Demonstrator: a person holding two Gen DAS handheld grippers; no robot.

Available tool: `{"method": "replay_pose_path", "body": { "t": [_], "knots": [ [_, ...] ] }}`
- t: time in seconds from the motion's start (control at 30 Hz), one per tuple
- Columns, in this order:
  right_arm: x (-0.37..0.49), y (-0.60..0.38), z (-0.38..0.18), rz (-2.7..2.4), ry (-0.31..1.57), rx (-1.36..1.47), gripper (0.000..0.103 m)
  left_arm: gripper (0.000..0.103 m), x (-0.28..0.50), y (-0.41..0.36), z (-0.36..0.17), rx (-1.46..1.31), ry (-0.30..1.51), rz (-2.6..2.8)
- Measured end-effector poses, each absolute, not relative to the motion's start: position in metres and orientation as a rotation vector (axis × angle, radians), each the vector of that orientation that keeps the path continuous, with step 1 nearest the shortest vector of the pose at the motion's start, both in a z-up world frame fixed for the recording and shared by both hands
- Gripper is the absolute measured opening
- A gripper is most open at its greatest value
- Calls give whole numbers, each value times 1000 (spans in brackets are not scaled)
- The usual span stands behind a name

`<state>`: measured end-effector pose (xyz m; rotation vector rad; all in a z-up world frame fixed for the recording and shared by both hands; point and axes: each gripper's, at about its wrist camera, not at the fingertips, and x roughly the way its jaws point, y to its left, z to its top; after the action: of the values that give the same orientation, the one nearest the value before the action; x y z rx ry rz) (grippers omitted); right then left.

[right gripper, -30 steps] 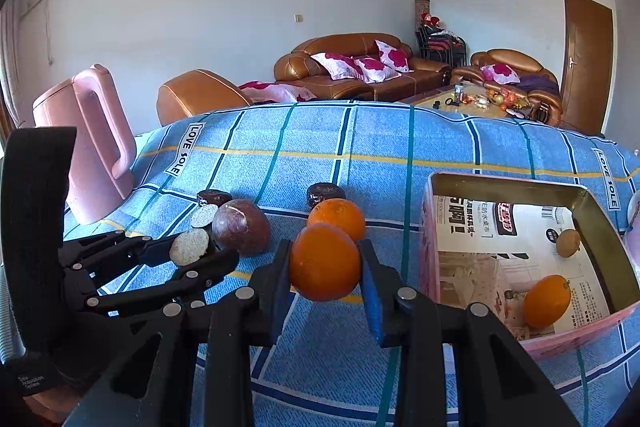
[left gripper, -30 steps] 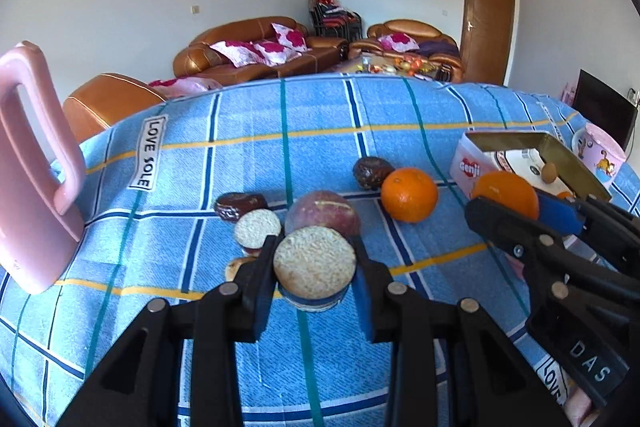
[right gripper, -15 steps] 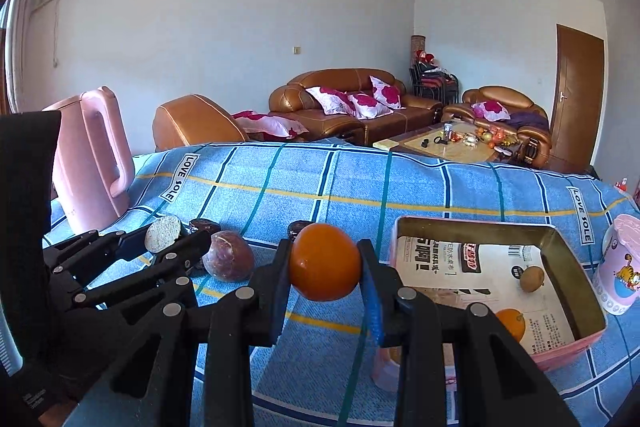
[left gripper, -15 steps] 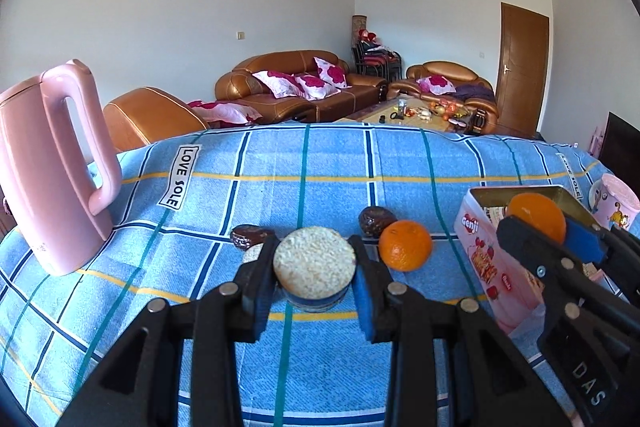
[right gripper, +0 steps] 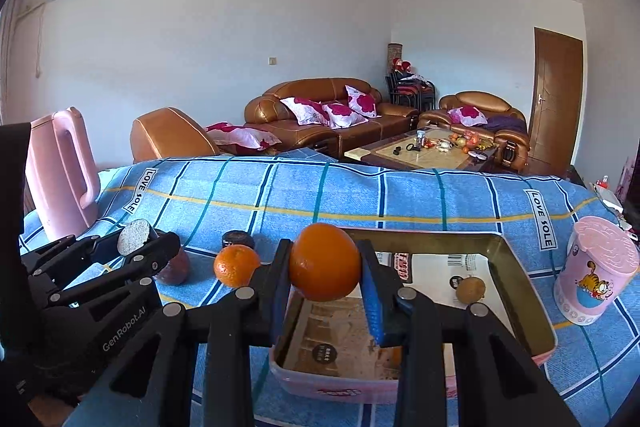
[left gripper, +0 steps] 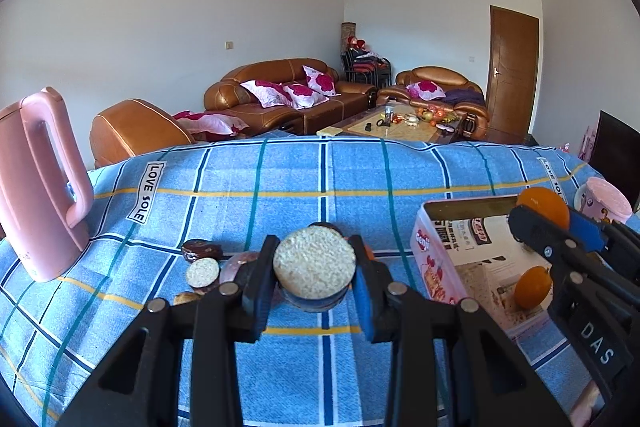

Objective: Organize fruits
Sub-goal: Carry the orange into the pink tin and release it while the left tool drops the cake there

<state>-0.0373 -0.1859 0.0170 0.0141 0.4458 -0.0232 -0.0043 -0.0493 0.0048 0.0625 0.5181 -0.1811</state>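
While left gripper [left gripper: 314, 273] clamped a halved fruit [left gripper: 315, 263], right gripper [right gripper: 325, 269] gripped an orange [right gripper: 325, 261] above the tin [right gripper: 528, 291]; 1 loose orange [right gripper: 236, 265] at 9 o'clock.

Both fisheye views sit just behind their own claws, looking forward and slightly downward across the blue checked surface [left gripper: 320, 179] toward the brown sofa [right gripper: 320, 107] at 12 o'clock. They share the pink kettle [left gripper: 36, 187] at 9 o'clock and the open tin [right gripper: 520, 291] — nearer, more central in the right view.
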Motion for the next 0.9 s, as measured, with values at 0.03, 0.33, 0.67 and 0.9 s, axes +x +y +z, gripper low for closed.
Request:
{"method": "replay_pose_path", "body": {
  "t": [0.03, 0.33, 0.67, 0.9],
  "knots": [
    [-38, -191, 17, -29, 445, 16, 34, 36, -4, -53, 5, 63, 519, -187],
    [-40, -230, 19, -87, 442, 47, 34, 36, -4, -87, 9, 68, 515, -234],
    [-40, -275, 20, -169, 446, 75, 34, 36, -1, -123, 12, 80, 513, -292],
    [-37, -310, 16, -229, 472, 116, 34, 36, 2, -160, 6, 111, 536, -345]
  ]
}}
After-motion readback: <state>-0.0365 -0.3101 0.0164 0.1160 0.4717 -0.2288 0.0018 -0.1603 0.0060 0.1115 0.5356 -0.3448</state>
